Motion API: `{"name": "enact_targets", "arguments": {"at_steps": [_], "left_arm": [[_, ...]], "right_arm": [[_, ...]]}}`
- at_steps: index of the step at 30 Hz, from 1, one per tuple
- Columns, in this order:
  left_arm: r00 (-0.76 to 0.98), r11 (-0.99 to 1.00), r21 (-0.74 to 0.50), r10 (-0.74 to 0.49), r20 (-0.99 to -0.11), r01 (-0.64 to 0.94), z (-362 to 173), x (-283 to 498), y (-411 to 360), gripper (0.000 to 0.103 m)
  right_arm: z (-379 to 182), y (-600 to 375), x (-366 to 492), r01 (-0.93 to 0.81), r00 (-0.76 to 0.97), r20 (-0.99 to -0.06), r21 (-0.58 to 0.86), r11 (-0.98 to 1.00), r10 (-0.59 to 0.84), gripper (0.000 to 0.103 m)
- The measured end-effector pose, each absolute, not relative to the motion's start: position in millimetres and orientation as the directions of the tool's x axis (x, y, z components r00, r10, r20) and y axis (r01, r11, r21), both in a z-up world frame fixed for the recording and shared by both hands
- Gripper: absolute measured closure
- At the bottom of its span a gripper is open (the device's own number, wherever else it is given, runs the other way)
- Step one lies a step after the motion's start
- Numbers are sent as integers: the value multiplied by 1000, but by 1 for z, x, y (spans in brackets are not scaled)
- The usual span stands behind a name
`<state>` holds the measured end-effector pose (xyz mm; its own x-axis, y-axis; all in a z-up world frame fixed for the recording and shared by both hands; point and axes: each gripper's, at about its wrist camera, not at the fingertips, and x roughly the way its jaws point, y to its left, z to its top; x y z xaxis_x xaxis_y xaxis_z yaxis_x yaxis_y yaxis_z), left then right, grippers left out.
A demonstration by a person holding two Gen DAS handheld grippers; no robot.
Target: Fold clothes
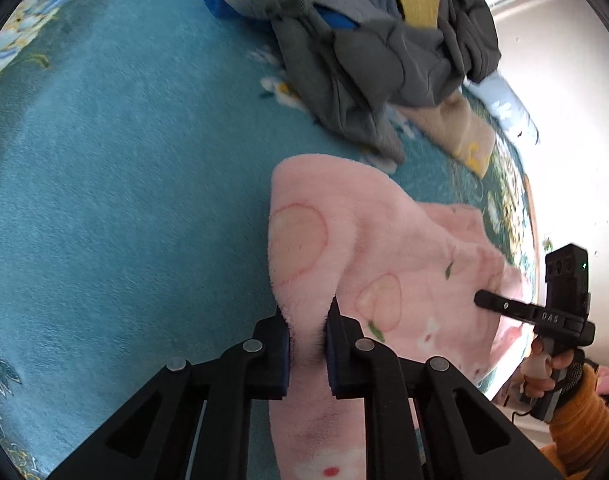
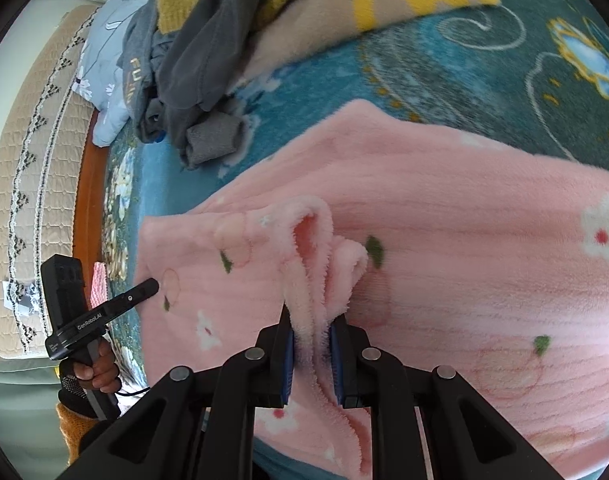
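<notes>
**Both grippers pinch the pink fleece**

The pink garment lies spread on the teal bed cover, near the person, with a heap of grey clothes at the far side. The left gripper has its jaws pinching a bunched edge of the fleece; the right gripper has its jaws pinching a gathered ridge of it.

To fold well, I judge both grips should rise together, keep the edge taut and carry it evenly so the layers meet square.

From the right wrist view, its long axis seems to run left to right; which end is collar or hem I cannot tell.
</notes>
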<state>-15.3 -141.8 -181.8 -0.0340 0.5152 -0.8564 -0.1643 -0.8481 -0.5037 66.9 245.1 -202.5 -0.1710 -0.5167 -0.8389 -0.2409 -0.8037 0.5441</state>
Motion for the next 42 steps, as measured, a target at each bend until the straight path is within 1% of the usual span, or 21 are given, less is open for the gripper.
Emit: {"name": "enact_targets", "arguments": {"at_steps": [5,9,14,17,19,22,24,26,28,29,31,34,42], "left_arm": [[-118,-849,-516,527,-841,-117,-166,-23,-174,89],[-128,-856,-509,516,-847,-84,-172,-23,-192,89],[-140,-864,-501,502,-853,-43,-180,-24,-214,87],[-147,-868,-496,493,-857,-19,-185,-24,-227,82],[-152,-870,-492,487,-860,-2,-188,-24,-236,82],[-183,-852,-522,508,-842,36,-185,-13,-255,82],[-209,-834,-548,526,-825,63,-181,-2,-268,77],[-235,-815,-573,542,-807,89,-178,8,-281,68],[-252,-798,-593,554,-793,111,-176,17,-291,66],[-233,-801,-588,554,-800,114,-179,20,-287,63],[-196,-811,-575,550,-812,110,-186,25,-279,60],[-143,-826,-556,541,-829,98,-196,33,-267,58],[-85,-898,-428,421,-903,99,-205,45,-258,57]], "right_arm": [[-193,220,53,-198,-176,-814,580,-790,-553,87],[-188,189,35,-151,-173,-792,609,-778,-586,87],[-206,163,27,-143,-113,-828,561,-815,-549,87],[-216,166,28,-181,-101,-844,536,-824,-527,87],[-218,168,29,-188,-102,-847,532,-826,-522,87],[-219,172,31,-186,-103,-846,533,-825,-523,87],[-220,172,32,-187,-105,-842,539,-822,-528,87],[-220,172,32,-184,-106,-840,543,-820,-532,87],[-220,171,32,-177,-107,-837,547,-818,-537,87],[-220,171,32,-175,-108,-835,551,-816,-540,87],[-222,173,33,-177,-110,-826,564,-807,-553,87],[-221,172,33,-173,-110,-818,575,-800,-564,87],[-213,170,35,-143,-112,-801,599,-788,-588,87]]}}
